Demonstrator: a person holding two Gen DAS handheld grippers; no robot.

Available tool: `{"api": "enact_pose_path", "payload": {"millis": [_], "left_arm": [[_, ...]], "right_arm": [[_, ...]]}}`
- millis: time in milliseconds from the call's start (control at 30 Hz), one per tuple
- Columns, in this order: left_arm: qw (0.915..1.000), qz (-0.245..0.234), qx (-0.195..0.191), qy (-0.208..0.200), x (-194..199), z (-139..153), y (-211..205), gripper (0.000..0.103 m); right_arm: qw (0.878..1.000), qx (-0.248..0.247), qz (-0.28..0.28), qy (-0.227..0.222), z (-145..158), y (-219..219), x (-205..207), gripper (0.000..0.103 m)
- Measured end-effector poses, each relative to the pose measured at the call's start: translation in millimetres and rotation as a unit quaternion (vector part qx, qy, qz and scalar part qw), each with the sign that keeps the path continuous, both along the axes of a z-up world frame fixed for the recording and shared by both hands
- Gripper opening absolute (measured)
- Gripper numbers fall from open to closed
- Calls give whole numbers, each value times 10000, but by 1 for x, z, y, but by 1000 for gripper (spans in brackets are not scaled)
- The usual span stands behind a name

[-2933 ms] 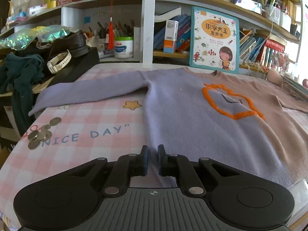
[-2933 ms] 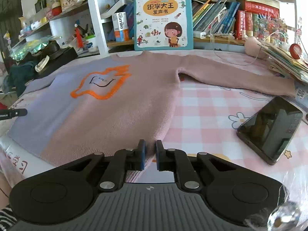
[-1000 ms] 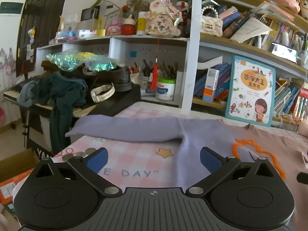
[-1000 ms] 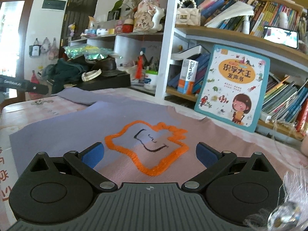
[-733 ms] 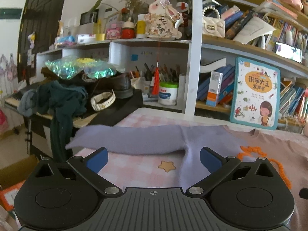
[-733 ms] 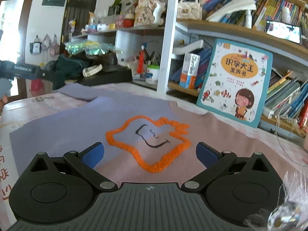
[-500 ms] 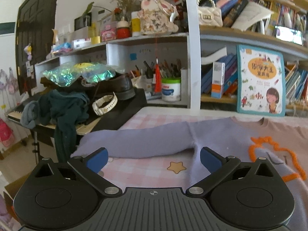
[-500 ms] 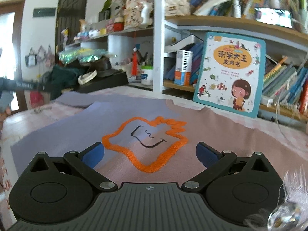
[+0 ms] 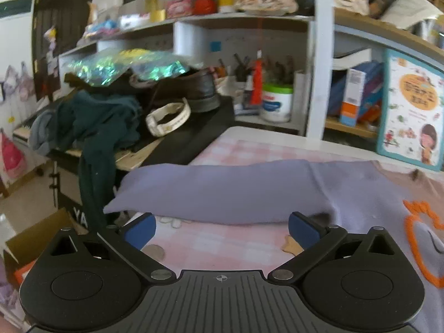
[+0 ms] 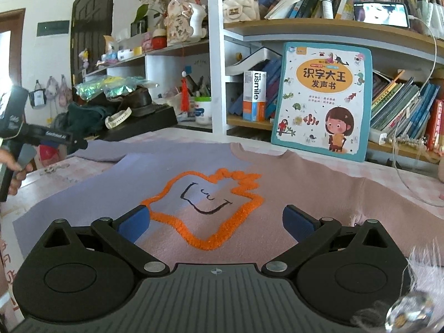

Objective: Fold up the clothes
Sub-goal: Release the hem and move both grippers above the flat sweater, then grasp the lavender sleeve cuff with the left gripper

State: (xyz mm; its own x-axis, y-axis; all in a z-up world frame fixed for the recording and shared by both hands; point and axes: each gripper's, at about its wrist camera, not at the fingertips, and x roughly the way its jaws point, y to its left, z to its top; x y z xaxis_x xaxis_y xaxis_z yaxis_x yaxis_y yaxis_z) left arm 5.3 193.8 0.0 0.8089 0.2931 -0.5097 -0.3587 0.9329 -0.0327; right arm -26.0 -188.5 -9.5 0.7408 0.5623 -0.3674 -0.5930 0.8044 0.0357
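The left gripper (image 9: 220, 229) has its blue-padded jaws spread wide with nothing between them, poised over the pink-and-white checked cloth of the bench (image 9: 222, 238). Just past the jaw tips lies the lavender sleeve (image 9: 222, 191) of the knitted sweater, stretched flat sideways, its cuff end reaching the bench's left edge. A few coins (image 9: 154, 251) lie on the cloth near the left jaw.

The right gripper (image 10: 216, 220) also has its jaws fully apart and empty, low above the sweater's chest. The two-tone soft knitted sweater (image 10: 155, 172) lies spread face up and unfolded on the bench: lavender on one half, dusty pink on the other, with the colours meeting down the middle. On the chest is a fuzzy orange outline (image 10: 205, 205) enclosing a small black stitched face. The round neckline points toward the shelves.

Behind the collar a children's picture book with a teal border (image 10: 322, 100) stands upright against the bookshelf. At the far left of the right wrist view, a person's hand (image 10: 12, 166) grips the other gripper's handle.
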Motion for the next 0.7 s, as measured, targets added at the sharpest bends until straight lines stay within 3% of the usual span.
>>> {"api": "enact_pose_path", "payload": {"millis": [167, 333, 433, 500, 700], "left_arm": [[9954, 403, -857, 121, 10, -4, 42, 103], [9761, 1040, -1904, 137, 18, -15, 93, 101], [9689, 1207, -2160, 90, 20, -21, 111, 88], [9655, 1267, -2273, 77, 21, -24, 119, 69], [9533, 1491, -2626, -10, 28, -31, 135, 66]], "right_arm": [[10000, -7, 8, 30, 0, 0, 1, 103], [10000, -46, 4, 28, 0, 1, 2, 103], [10000, -86, 8, 25, 0, 3, 2, 103], [9999, -119, 19, 25, -1, 3, 2, 103], [9997, -249, 29, 7, -1, 8, 2, 103]]}}
